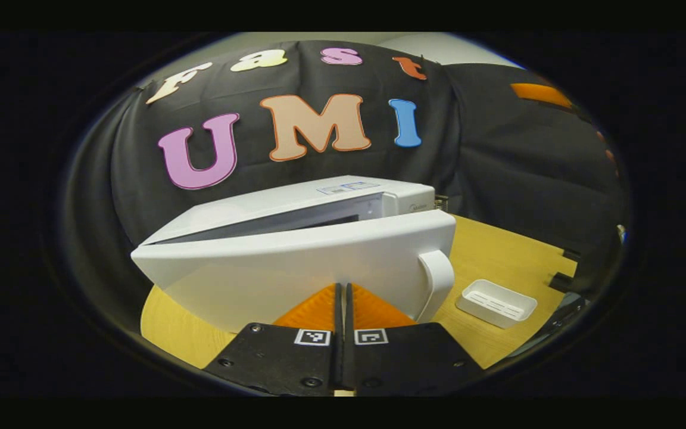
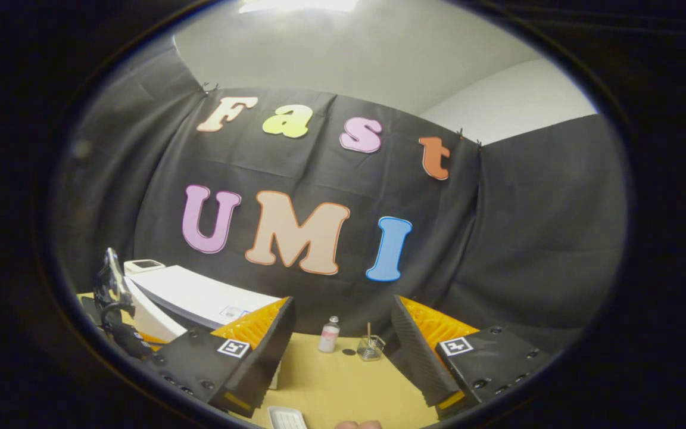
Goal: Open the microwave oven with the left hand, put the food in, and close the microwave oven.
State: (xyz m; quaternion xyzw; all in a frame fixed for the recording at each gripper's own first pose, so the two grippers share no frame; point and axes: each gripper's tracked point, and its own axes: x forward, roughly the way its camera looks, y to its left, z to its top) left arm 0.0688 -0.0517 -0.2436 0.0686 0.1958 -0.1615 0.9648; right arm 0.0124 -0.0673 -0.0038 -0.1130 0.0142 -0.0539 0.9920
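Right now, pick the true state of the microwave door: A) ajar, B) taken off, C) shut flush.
A: in the left gripper view the door stands angled off the microwave, with a gap open along its top, and the left gripper, fingers together, is against the door's face.

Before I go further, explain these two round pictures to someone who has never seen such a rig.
A person carries a two-finger tool in each hand, with a camera riding on each. The left gripper view looks along the left hand-held gripper, its fingers closed together and holding nothing, toward a white microwave oven whose door stands ajar. A small white tray lies on the wooden table. The right gripper view looks along the right hand-held gripper, open and empty, past a small bottle and a glass jar.
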